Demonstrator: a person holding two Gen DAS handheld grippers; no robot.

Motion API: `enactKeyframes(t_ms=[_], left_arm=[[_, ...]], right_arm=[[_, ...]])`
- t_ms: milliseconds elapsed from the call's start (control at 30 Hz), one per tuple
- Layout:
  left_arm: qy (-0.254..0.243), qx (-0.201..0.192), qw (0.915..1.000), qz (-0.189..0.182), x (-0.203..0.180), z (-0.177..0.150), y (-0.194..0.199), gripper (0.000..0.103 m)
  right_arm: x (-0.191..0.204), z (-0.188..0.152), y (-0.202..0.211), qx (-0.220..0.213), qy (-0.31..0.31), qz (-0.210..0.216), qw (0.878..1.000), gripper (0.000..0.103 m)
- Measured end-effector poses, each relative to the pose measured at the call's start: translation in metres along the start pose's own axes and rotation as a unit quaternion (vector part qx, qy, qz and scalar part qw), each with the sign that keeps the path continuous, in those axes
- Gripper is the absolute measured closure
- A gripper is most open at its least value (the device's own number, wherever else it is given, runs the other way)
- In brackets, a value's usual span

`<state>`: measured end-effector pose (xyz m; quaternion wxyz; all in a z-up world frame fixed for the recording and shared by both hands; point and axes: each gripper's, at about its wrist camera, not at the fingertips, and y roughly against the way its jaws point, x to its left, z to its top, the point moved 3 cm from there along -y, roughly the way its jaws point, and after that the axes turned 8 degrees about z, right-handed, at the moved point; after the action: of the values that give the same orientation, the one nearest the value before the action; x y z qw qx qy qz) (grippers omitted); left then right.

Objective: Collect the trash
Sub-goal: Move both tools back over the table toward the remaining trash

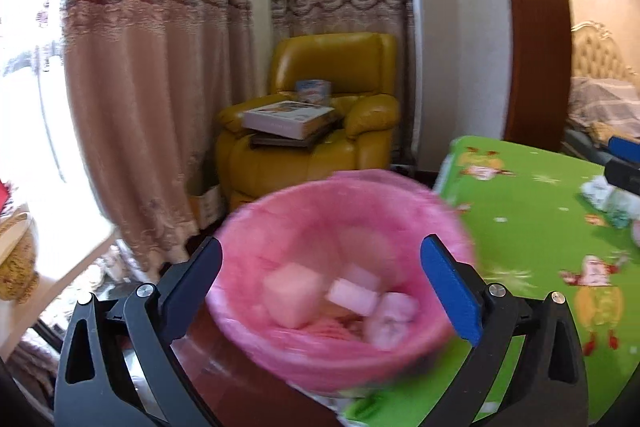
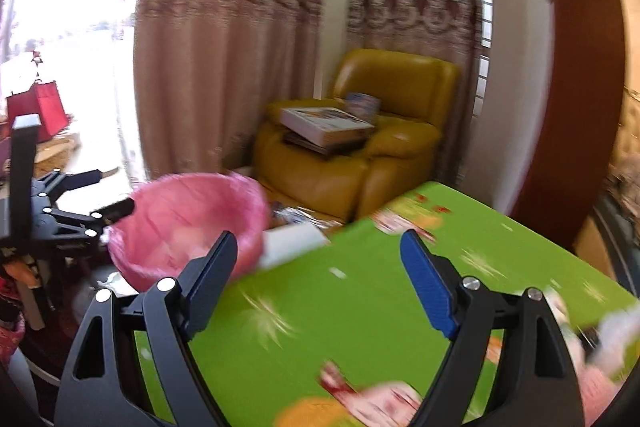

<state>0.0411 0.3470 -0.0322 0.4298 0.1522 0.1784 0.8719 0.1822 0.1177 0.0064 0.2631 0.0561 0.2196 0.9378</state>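
left claw (image 1: pixel 322 283) spread wide, nothing between its fingers, poised just above and in front of the pink-lined bin (image 1: pixel 344 279). inside the bin, blurred pale pink lumps of trash (image 1: pixel 360 299) lying at the bottom, one boxy, the others softer; cannot tell what they are. bin standing beside the left edge of the counter (image 1: pixel 532 227), covered in a green cartoon-print cloth. at the far right of the left wrist view, crumpled whitish trash (image 1: pixel 608 199) resting on the cloth, just beside the blue tip of the other tool. right claw (image 2: pixel 316 283) also spread wide and empty, hanging over the green cloth, with the bin off to its left and the left claw seen beyond the bin's left rim. more whitish, smeared scraps (image 2: pixel 616 331) at the right edge of the right wrist view, too blurred to tell. behind everything, a yellow leather armchair (image 1: pixel 320 115) with a stack of books (image 1: pixel 292 123) on its seat, patterned curtains (image 1: pixel 160 67) alongside, and a bed (image 1: pixel 604 107) through the doorway on the right.
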Motion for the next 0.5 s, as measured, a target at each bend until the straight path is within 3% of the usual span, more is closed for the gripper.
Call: enactKeyframes(t_ms=[233,500], left_arm=[[-0.018,-0.002,0.9956,-0.092,-0.086,-0.005,0.021,0.009],[-0.054,0.004,0.9842,-0.169,-0.174,-0.024,0.042,0.009]], right_arm=[[-0.071,-0.048,0.073,0.003,-0.068,-0.101,0.993,0.022],[-0.14,-0.126,0.151,0.026,-0.13,-0.201,0.971,0.022]])
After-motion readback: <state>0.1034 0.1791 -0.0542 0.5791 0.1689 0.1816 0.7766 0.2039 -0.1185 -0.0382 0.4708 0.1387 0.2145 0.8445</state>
